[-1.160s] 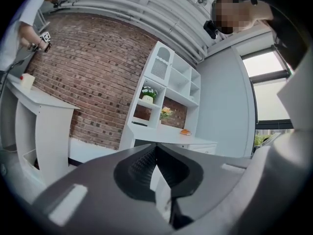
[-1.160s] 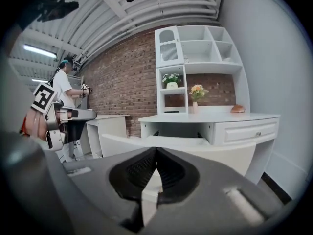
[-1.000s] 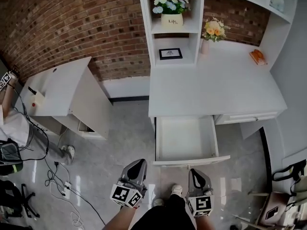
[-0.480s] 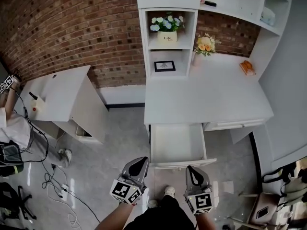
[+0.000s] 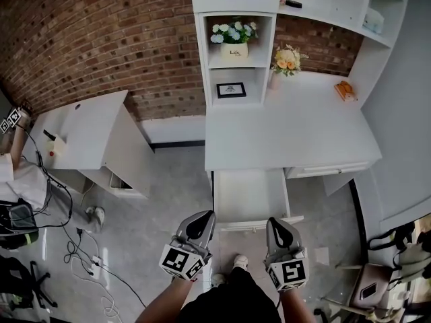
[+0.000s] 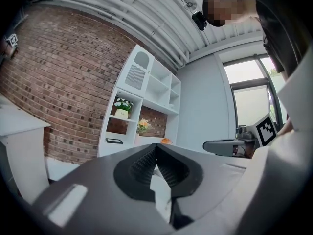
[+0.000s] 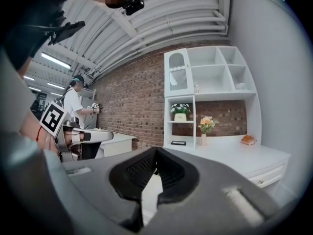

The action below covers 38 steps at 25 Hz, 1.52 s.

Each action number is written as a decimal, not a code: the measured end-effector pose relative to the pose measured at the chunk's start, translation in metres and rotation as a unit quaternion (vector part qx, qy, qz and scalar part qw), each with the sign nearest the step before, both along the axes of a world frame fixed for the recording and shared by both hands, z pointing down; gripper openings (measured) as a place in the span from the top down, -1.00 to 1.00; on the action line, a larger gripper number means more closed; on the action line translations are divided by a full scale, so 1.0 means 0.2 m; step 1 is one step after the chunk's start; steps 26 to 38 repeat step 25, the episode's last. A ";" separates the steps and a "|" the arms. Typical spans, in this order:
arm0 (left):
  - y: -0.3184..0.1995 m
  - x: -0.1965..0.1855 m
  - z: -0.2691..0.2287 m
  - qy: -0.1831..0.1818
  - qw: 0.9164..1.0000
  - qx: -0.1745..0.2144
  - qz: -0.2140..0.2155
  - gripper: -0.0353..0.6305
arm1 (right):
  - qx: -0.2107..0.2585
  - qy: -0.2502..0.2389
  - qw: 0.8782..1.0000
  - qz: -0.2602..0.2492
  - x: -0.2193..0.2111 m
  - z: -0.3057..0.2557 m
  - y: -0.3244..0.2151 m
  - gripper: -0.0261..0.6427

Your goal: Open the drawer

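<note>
The drawer (image 5: pixel 248 195) stands pulled out of the white desk (image 5: pixel 289 136), and its inside shows empty. Its front panel (image 5: pixel 259 223) faces me. My left gripper (image 5: pixel 201 220) hangs just left of that panel, held level and shut with nothing in it. The right gripper (image 5: pixel 279 225) hovers over the panel's right end, also shut and empty. Neither touches the drawer. In the left gripper view the left gripper's (image 6: pixel 156 149) jaws meet at the tip. The right gripper's (image 7: pixel 156 151) jaws meet likewise in its own view.
A shut drawer (image 5: pixel 330 169) sits right of the open one. Shelves hold a flower pot (image 5: pixel 234 44) and a frame (image 5: pixel 231 89); a vase (image 5: pixel 283 62) and an orange object (image 5: pixel 344 90) stand on the desk. A white cabinet (image 5: pixel 87 136), floor cables (image 5: pixel 81 247) and a person (image 5: pixel 17 173) are left.
Both grippers have risen toward the head camera and look larger. The drawer stays open, and the jaws stay shut.
</note>
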<state>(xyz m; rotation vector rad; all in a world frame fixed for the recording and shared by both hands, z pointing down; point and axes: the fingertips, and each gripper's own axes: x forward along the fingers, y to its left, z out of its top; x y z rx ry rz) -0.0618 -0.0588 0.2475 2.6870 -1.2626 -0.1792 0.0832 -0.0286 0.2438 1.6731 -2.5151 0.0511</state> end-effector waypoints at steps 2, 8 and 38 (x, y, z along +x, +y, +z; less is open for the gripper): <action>0.00 0.01 -0.02 -0.006 1.000 0.000 -0.001 0.89 | 0.007 -0.006 1.000 0.004 0.01 -0.04 0.00 0.92; -0.01 -0.03 -0.04 -0.004 1.000 -0.016 -0.022 0.89 | 0.017 -0.009 1.000 0.004 0.05 -0.11 0.01 0.92; 0.08 -0.01 -0.18 0.008 1.000 -0.006 -0.004 0.89 | 0.025 -0.013 0.999 -0.025 0.03 -0.21 0.10 0.92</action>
